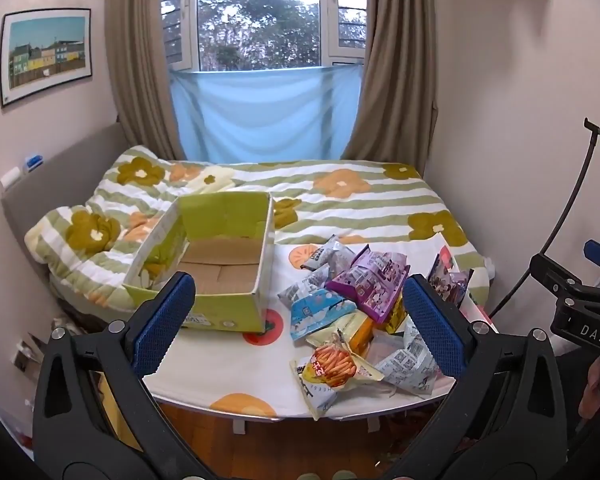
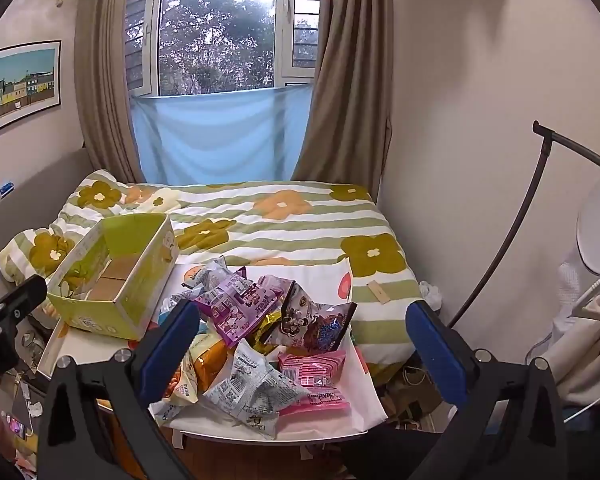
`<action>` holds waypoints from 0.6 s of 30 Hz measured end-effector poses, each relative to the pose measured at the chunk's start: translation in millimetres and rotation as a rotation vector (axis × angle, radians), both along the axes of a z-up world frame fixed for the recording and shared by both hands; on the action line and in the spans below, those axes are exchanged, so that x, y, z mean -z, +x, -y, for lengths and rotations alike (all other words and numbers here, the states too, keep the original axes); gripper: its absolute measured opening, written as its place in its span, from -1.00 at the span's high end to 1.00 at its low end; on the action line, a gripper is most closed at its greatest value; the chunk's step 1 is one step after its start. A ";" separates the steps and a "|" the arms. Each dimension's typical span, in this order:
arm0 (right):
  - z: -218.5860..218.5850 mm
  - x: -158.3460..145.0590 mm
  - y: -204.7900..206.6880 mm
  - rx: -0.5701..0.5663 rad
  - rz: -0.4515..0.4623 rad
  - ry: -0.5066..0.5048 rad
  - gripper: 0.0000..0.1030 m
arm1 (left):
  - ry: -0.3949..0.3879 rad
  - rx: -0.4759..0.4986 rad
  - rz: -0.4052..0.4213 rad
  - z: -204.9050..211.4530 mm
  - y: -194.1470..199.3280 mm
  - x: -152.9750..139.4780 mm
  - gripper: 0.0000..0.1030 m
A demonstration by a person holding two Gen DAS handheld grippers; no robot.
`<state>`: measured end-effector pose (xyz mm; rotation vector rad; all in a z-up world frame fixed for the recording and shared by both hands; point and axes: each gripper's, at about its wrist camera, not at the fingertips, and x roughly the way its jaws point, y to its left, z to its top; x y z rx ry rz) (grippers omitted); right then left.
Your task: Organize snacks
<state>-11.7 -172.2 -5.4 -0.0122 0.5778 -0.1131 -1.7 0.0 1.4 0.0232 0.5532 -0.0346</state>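
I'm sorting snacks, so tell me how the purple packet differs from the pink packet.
The purple packet lies on top of the pile toward the green box, tilted; the pink packet lies flat at the pile's near edge, farther from the box. Purple looks puffier, pink flatter. Both are sealed snack packets on the white table.

1 green cardboard box (image 1: 220, 276), approx a dozen snack packets (image 2: 256, 336) in 1 pile, 2 curtains (image 1: 396, 72).

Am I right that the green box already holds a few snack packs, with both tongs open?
Not quite: the green box is empty, bare cardboard in the left wrist view. The snack packs lie piled beside it. Both tongs are open.
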 end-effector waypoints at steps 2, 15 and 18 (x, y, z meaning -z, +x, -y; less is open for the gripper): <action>1.5 1.2 0.6 0.002 -0.005 0.001 -1.00 | 0.000 0.002 -0.003 -0.1 0.9 0.6 -0.99; 0.7 2.8 3.2 0.009 -0.013 0.006 -1.00 | 0.000 0.002 -0.006 0.7 1.4 2.8 -0.99; 0.5 3.1 3.6 0.008 -0.013 0.008 -1.00 | 0.000 0.003 -0.006 1.3 1.9 3.2 -0.99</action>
